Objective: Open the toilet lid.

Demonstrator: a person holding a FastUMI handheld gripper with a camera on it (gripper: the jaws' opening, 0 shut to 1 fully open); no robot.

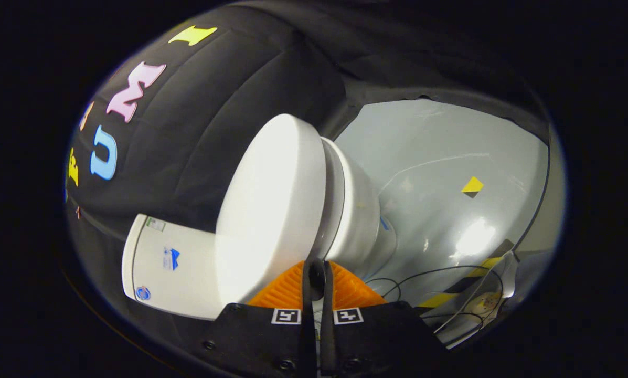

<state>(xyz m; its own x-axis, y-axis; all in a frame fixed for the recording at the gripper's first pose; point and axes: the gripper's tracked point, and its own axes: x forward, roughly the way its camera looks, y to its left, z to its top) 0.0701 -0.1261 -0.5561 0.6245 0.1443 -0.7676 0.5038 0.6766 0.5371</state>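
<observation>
The claw (314,269) is sitting nearly closed, fingers almost touching at the front rim of the toilet lid (272,205), gripping nothing I can confirm. Lid is lying down on the bowl (353,215); the tips risk slipping off its smooth edge.

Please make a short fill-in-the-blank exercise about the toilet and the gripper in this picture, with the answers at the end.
1. The toilet lid lies ____ on the bowl.
2. The gripper has its two fingers nearly ____, tips at the lid's rim.
3. Beside the lid, against the booth's cloth wall, is the white ____ of the toilet.
4. On the grey floor lies a small ____ marker.

Answers: closed; together; tank; yellow
</observation>
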